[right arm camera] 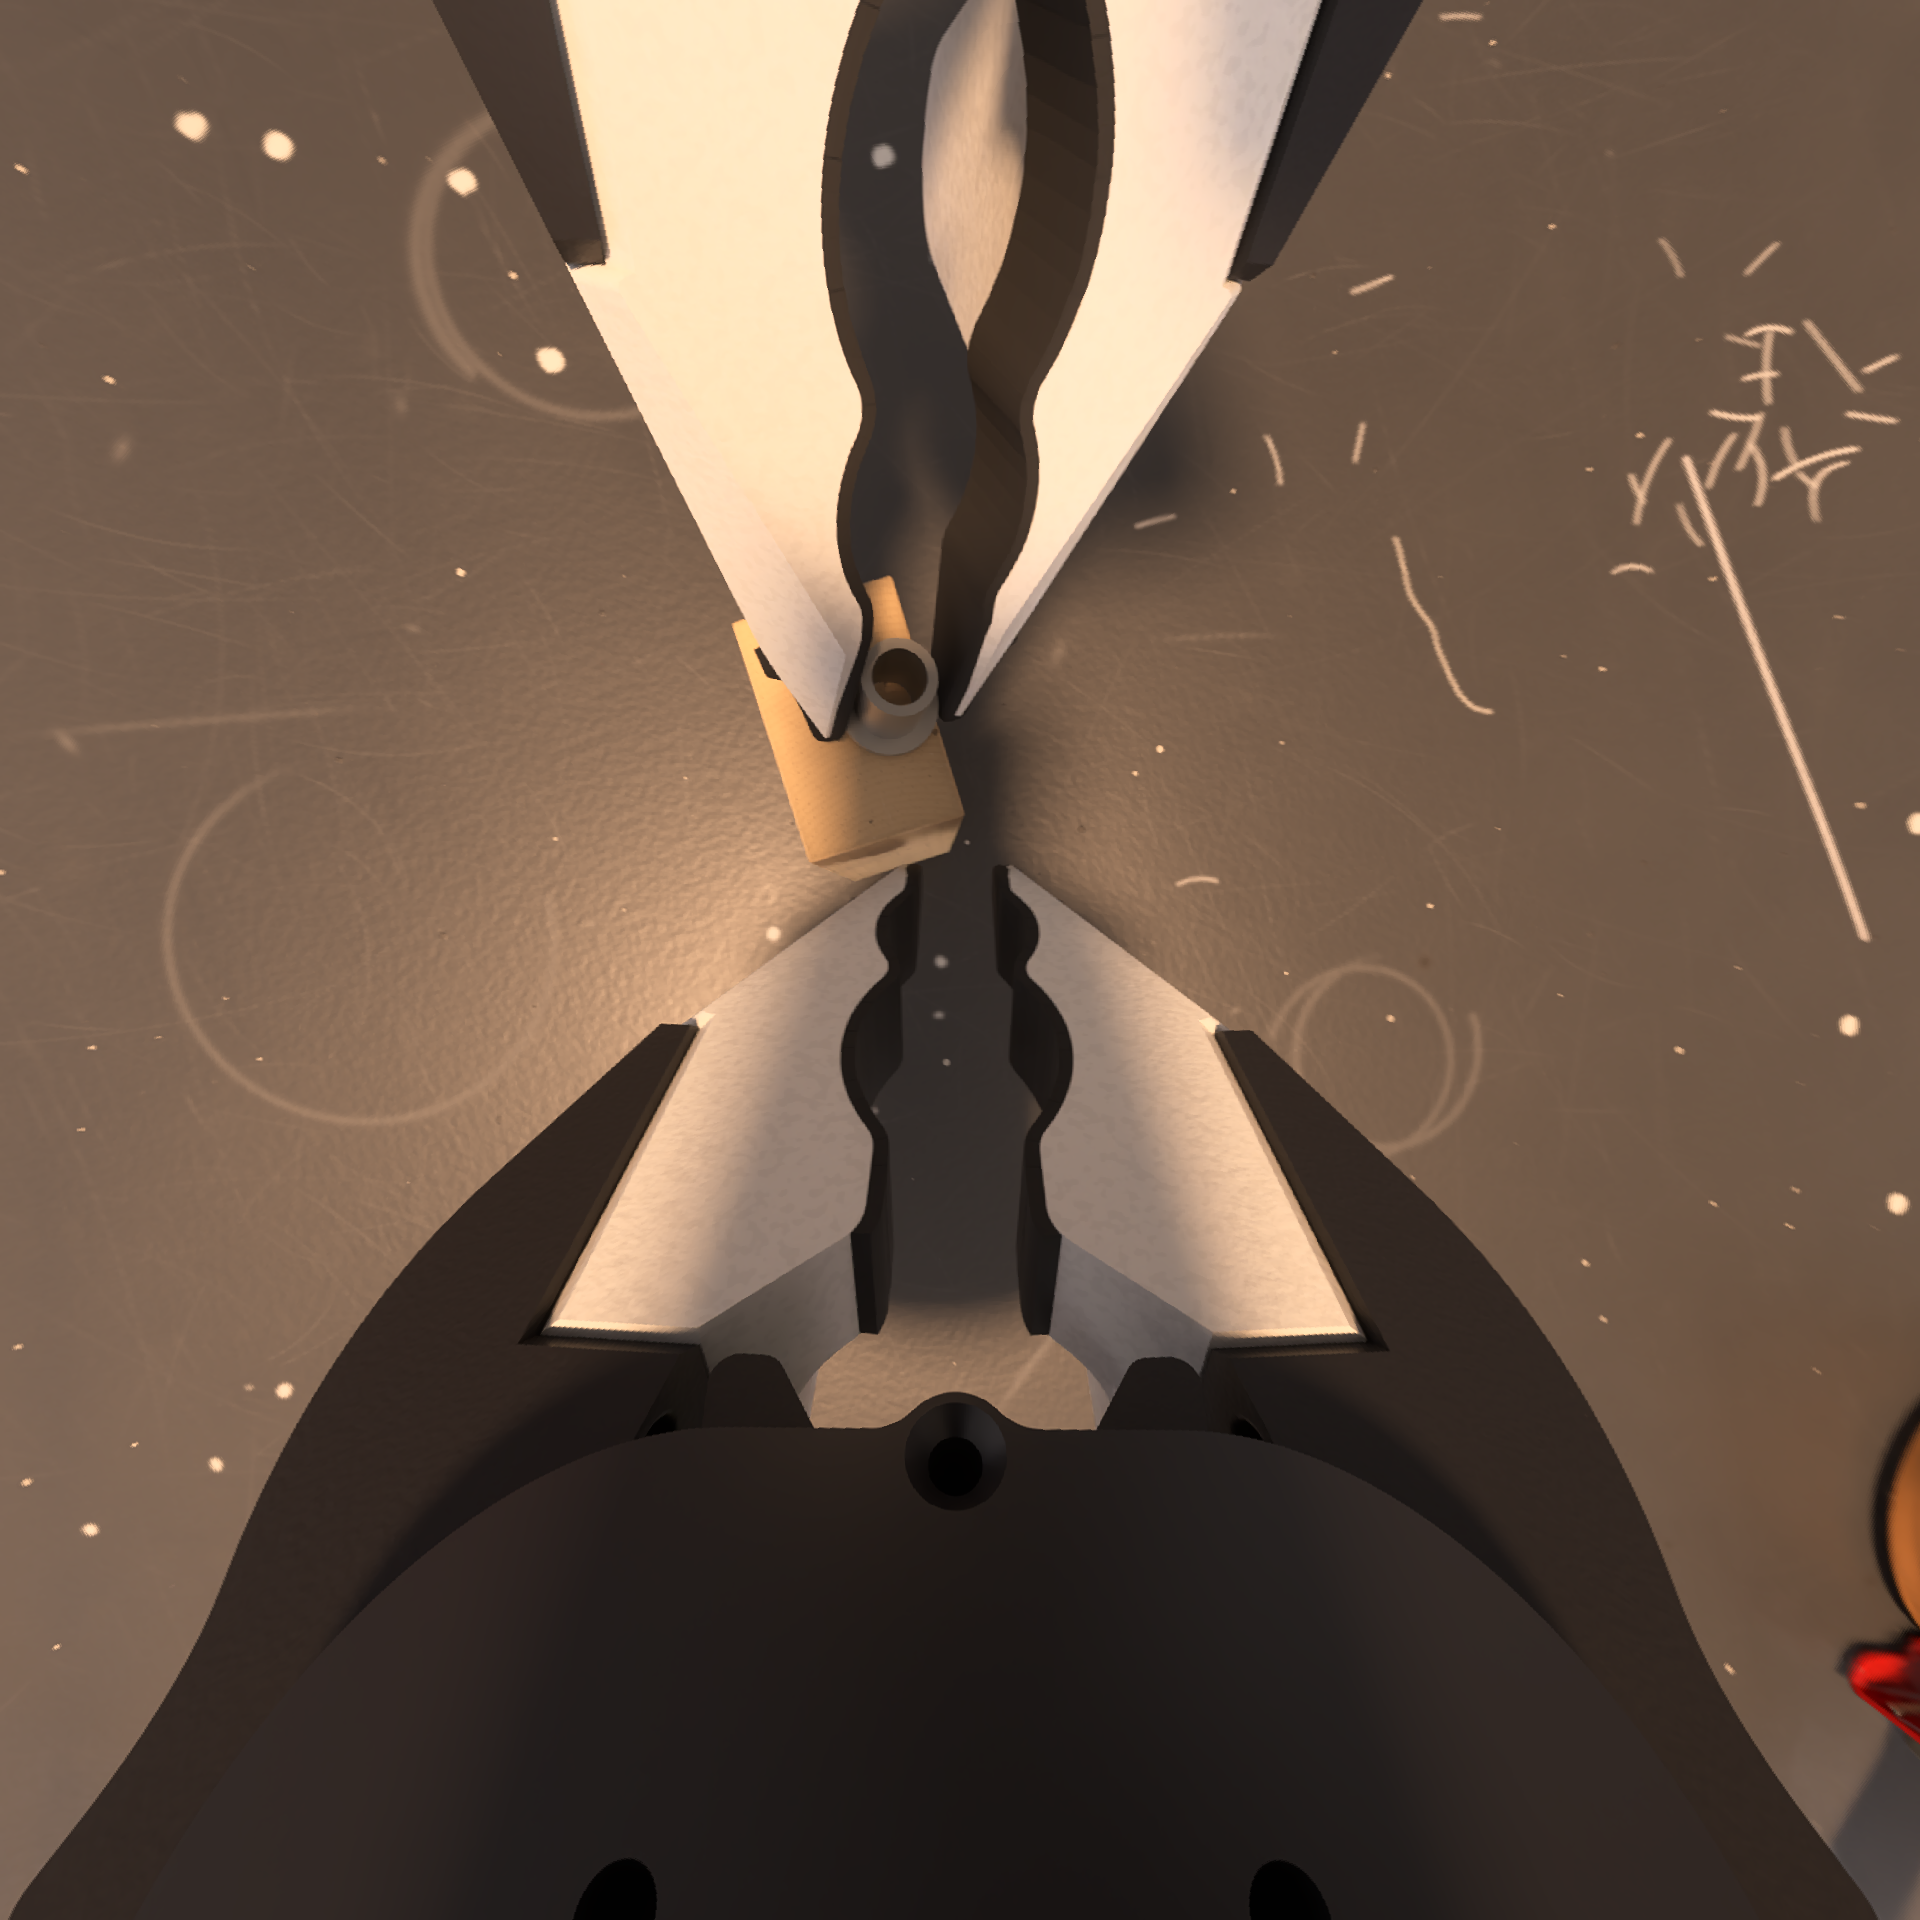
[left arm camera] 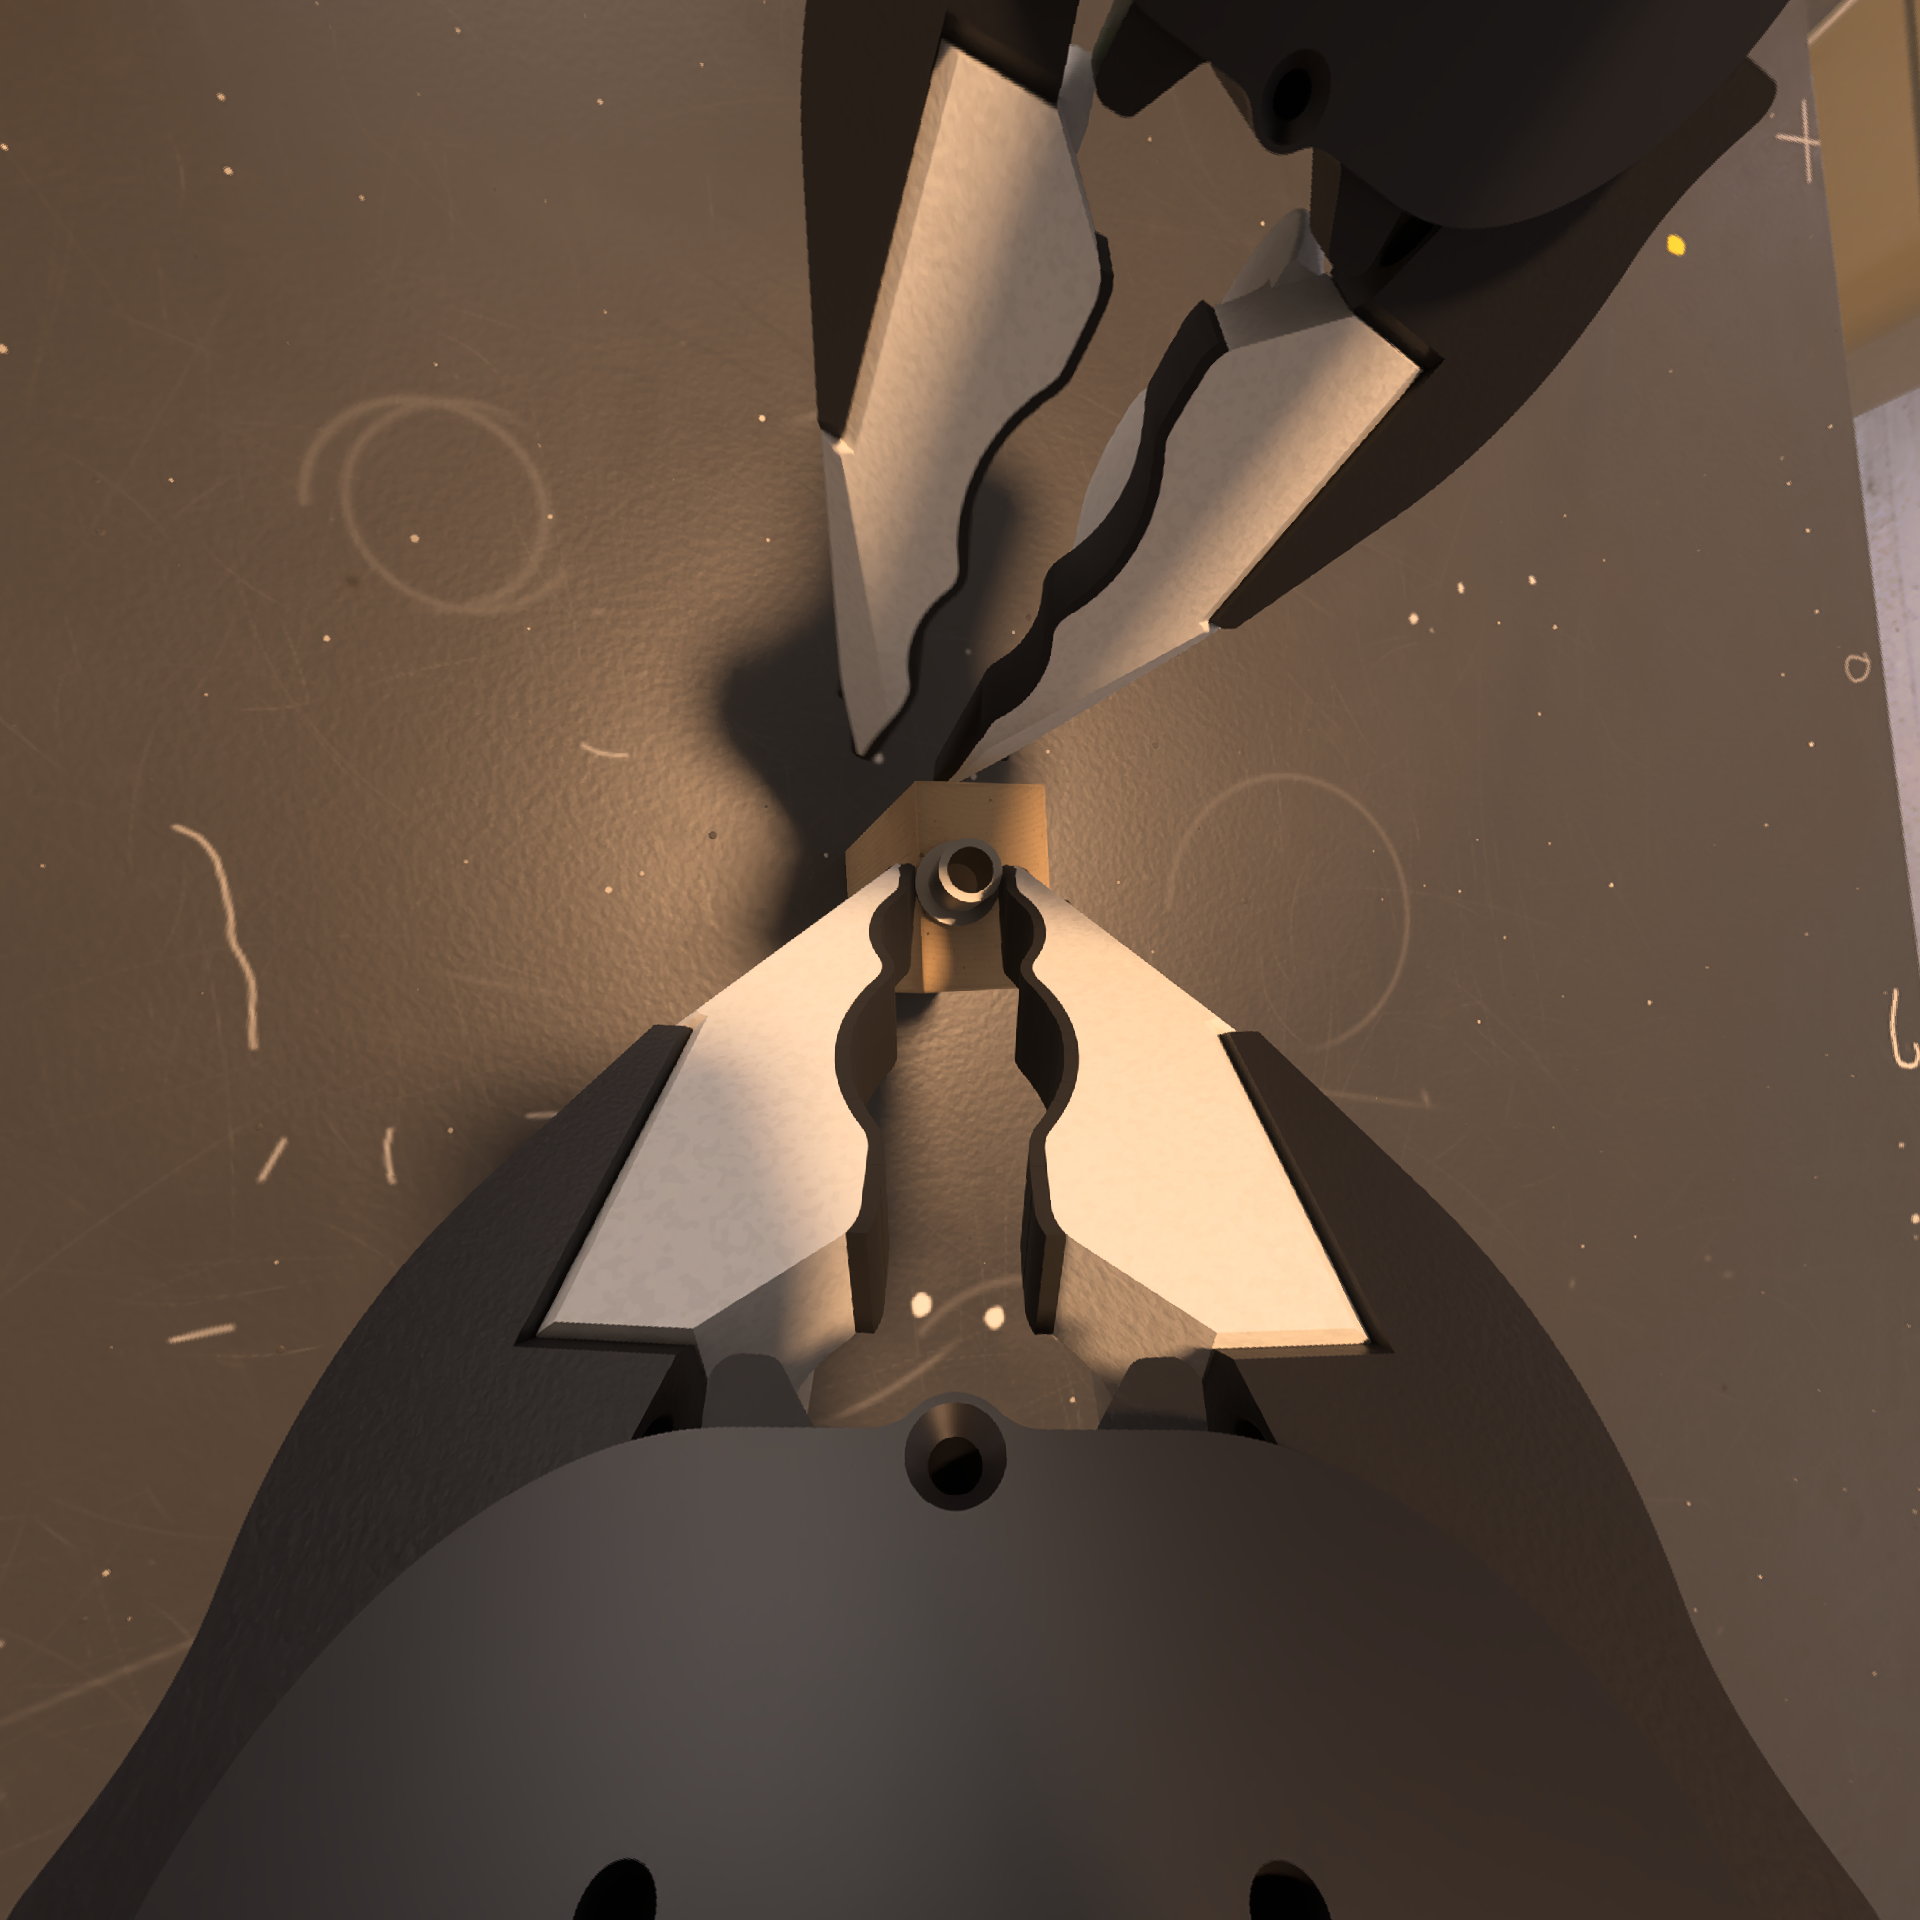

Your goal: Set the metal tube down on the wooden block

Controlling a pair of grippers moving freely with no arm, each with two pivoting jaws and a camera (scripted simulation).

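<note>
A small flanged metal tube [left arm camera: 967, 871] stands upright, flange down, on or just over the top of a light wooden block [left arm camera: 951, 961] that lies on the scratched brown table. My left gripper [left arm camera: 958, 883] is shut on the metal tube, one fingertip on each side. In the right wrist view, the tube [right arm camera: 896, 694] and block [right arm camera: 868, 805] lie just beyond my right gripper [right arm camera: 953, 878], which is slightly open and empty, its tips close to the block's near edge. The right gripper [left arm camera: 920, 756] also shows in the left wrist view, coming in from the far side.
A red object [right arm camera: 1899, 1704] and a round orange-brown object [right arm camera: 1907, 1507] sit at the right edge of the right wrist view. A pale wooden piece [left arm camera: 1870, 208] and a whitish surface [left arm camera: 1893, 540] are at the left wrist view's upper right edge.
</note>
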